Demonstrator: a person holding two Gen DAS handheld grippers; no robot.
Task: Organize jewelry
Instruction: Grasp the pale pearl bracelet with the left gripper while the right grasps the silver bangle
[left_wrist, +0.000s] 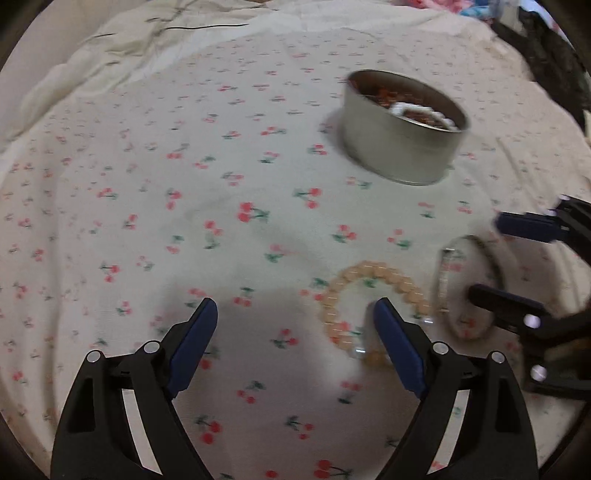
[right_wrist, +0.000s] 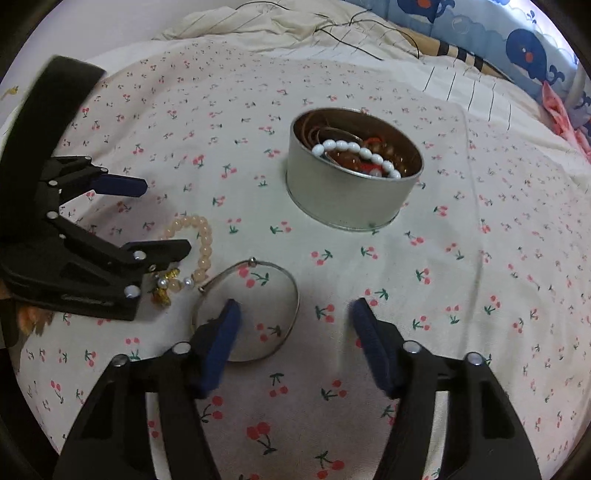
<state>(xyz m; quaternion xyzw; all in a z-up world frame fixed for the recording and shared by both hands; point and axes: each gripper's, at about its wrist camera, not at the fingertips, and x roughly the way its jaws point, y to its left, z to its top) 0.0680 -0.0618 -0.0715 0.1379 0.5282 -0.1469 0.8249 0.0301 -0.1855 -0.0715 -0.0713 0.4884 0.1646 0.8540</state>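
A peach bead bracelet (left_wrist: 364, 271) (right_wrist: 204, 236) with gold and pearl charms lies on the cherry-print cloth. My left gripper (left_wrist: 295, 306) (right_wrist: 155, 218) is open over it, its right finger inside the loop and no pad pressing the beads. Just to the right lies a thin metal bangle (left_wrist: 442, 277) (right_wrist: 293, 284). My right gripper (right_wrist: 295, 305) (left_wrist: 485, 256) is open above it: the left finger sits inside the ring and the ring's right side lies between the jaws, untouched. Behind stands a round metal tin (left_wrist: 399, 155) (right_wrist: 343, 195) holding a white bead bracelet (right_wrist: 354, 147) and other jewelry.
The cherry-print cloth (right_wrist: 461, 295) covers a bed. A crumpled cream quilt (right_wrist: 258, 26) lies at the back. Whale-print fabric (right_wrist: 524, 48) lines the far right edge. A dark object (left_wrist: 546, 55) shows at the top right of the left wrist view.
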